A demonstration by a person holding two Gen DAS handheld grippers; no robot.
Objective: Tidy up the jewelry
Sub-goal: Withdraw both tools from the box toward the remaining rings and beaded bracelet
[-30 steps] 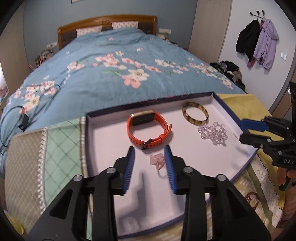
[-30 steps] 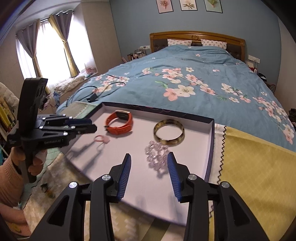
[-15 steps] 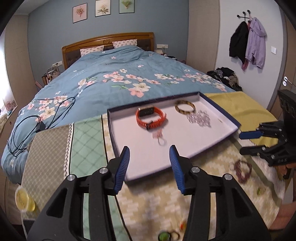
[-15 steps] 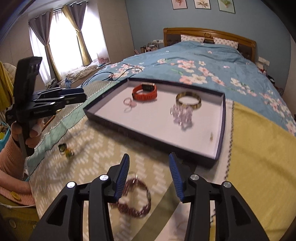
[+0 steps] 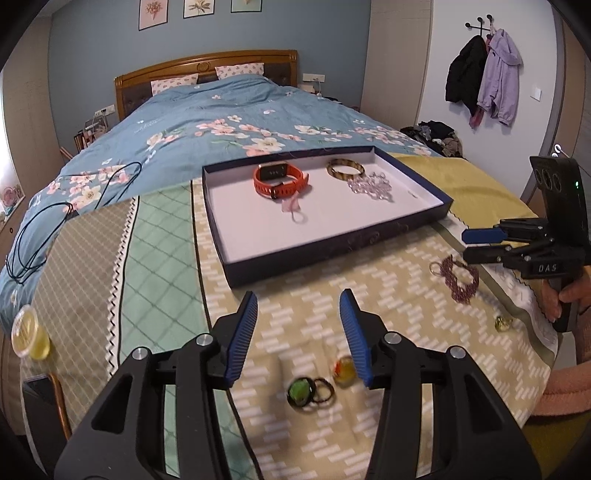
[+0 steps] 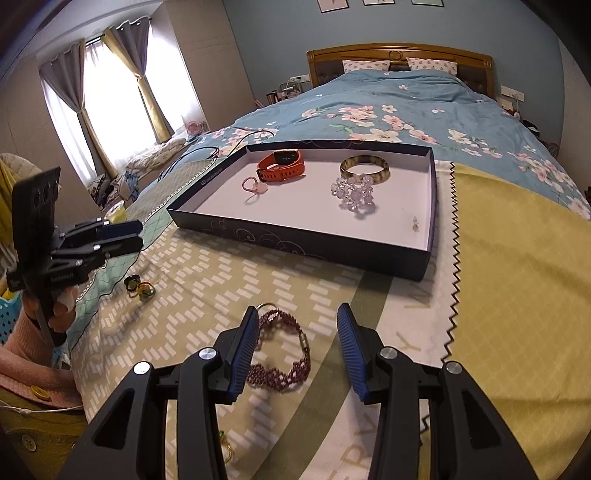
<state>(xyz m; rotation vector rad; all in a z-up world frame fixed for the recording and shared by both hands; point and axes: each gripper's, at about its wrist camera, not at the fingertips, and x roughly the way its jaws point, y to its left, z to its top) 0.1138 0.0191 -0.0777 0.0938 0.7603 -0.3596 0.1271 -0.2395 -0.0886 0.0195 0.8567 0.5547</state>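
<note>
The left gripper hovers low with its jaws spread wide and empty. The right gripper hovers likewise, jaws wide apart, gripping nothing.

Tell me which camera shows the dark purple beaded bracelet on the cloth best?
The right wrist view: the dark purple beaded bracelet lies close, just ahead of the right gripper. The left wrist view shows it small and blurred, far right.

A home bedroom. A bed with a floral blue quilt fills the middle, its wooden headboard at 12 o'clock under framed prints. Coats hang on wall hooks at 2 o'clock in the left wrist view; a curtained window stands at 10 o'clock in the right wrist view.
</note>
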